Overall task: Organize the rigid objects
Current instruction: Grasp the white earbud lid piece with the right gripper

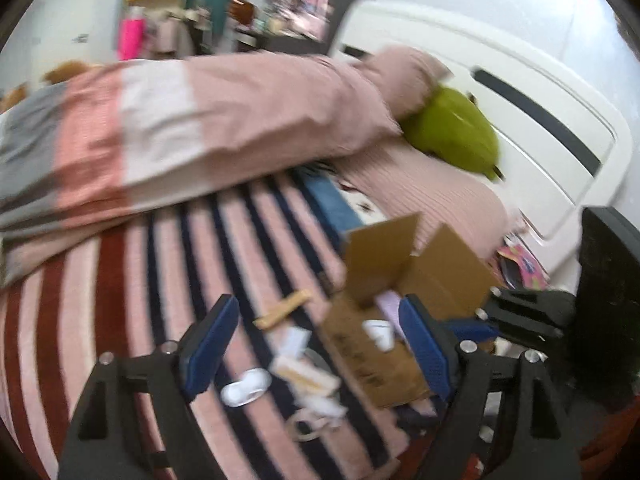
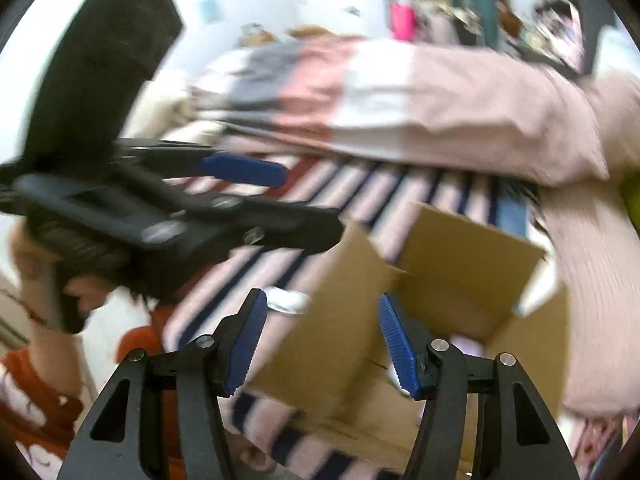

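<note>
An open cardboard box [image 1: 404,276] sits on the striped blanket [image 1: 120,340], with a small white cup-like item [image 1: 378,332] inside it. Loose on the blanket in front of the box lie a wooden clothespin [image 1: 282,310], a white oval piece [image 1: 246,392] and several small pale packets [image 1: 308,376]. My left gripper [image 1: 316,344] hovers above these, open and holding nothing. My right gripper [image 2: 322,344] is open too. It points at the box [image 2: 460,280], whose near flap shows in the gap between the pads without touching them. All of this is blurred.
A folded pink, white and grey quilt [image 1: 180,128] lies across the bed behind the box. A green plush [image 1: 456,132] rests against the white headboard [image 1: 520,128]. A hand [image 2: 36,264] grips the left tool's handle. Cluttered shelves stand beyond the bed.
</note>
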Tool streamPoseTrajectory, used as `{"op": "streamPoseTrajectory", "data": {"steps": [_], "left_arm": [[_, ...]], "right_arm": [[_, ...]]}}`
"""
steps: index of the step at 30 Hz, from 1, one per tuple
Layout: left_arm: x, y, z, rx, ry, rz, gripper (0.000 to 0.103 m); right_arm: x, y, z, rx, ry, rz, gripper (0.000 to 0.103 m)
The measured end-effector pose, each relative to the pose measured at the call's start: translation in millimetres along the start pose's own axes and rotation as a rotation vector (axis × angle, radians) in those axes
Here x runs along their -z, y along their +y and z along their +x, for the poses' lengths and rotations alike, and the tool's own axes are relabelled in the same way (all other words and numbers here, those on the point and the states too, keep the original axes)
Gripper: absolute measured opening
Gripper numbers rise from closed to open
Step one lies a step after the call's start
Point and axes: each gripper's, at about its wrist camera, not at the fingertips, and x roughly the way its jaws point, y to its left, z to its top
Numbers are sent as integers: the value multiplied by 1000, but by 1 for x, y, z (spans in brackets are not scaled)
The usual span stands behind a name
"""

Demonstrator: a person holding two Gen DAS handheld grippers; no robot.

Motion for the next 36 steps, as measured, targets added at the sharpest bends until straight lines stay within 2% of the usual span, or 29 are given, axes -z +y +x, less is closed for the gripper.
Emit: {"op": "streamPoseTrajectory", "data": {"steps": [5, 10, 14, 16, 20, 27, 28, 29, 33, 36], "left_arm": [[40, 58, -11, -67, -33, -84, 80], [86, 107, 2, -93, -3, -158, 80], [112, 130, 18, -98, 27, -197, 80], [123, 138, 25, -85, 39, -217, 80], [136, 147, 31, -75, 54, -246, 80], [140, 153, 34, -76, 66, -266, 80], [140, 153, 34, -73, 67, -265, 80], [140, 153, 34, -71, 67, -264, 80], [133, 146, 29, -32, 66, -247, 80], [118, 132, 22, 52, 52, -222, 80]], "right_arm": [[2, 57, 42, -91, 52, -65, 55], [15, 74, 109, -100, 168, -29, 55], [34, 56, 164, -1, 240, 37, 56], [40, 45, 185, 45, 264, 72, 67], [47, 26, 217, 111, 284, 114, 70], [42, 26, 235, 182, 251, 74, 69], [42, 28, 235, 198, 247, 54, 58], [40, 30, 234, 204, 245, 43, 59], [37, 41, 220, 171, 212, 6, 59], [26, 59, 193, 116, 151, -46, 59]]}}
